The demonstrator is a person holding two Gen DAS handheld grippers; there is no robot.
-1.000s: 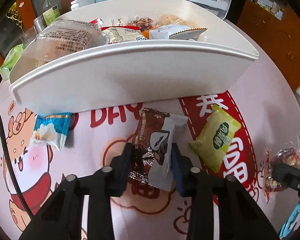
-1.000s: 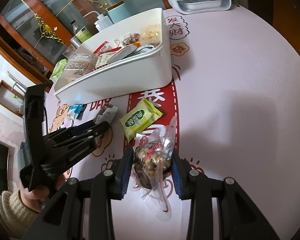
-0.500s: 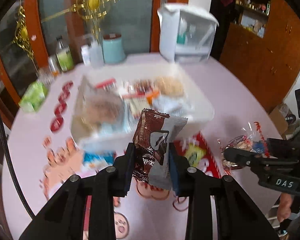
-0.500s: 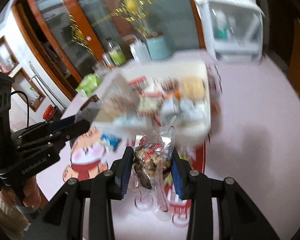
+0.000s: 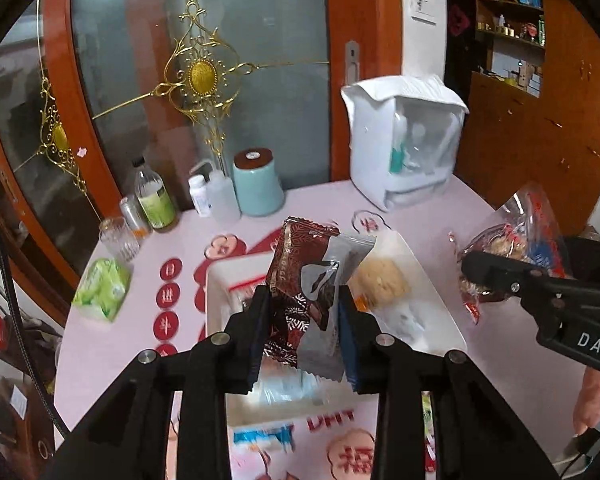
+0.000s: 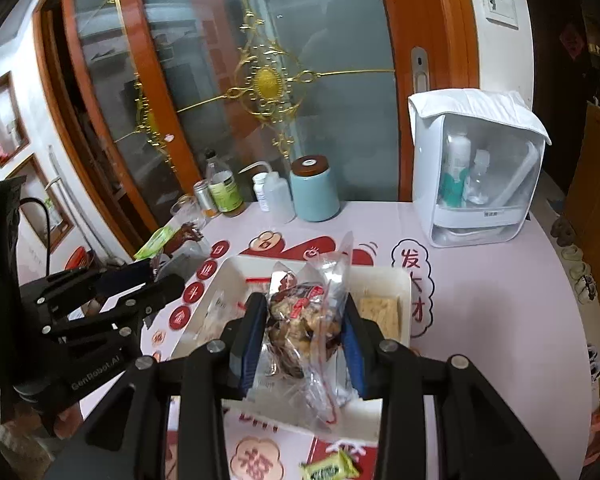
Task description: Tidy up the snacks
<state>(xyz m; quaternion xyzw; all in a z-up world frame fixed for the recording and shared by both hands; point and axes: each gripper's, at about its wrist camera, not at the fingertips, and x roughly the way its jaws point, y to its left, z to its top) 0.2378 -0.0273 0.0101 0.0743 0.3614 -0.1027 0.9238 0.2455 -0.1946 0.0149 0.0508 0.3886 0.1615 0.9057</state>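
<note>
Hovering over the half-full bin [image 5: 216, 280], left tongs [image 5: 303, 322] grip a brown packet [image 5: 304, 280], right tongs [image 6: 306, 334] a clear bag [image 6: 304, 312]; a green packet [image 6: 330, 469] waits at lower centre.

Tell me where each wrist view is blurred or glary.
Left wrist view: the brown snack packet in the left hand-held gripper is sharp, the blue packet below smears with motion. Right wrist view: mostly sharp, glare on the clear snack bag in the right hand-held gripper; edges bend from fisheye.
</note>
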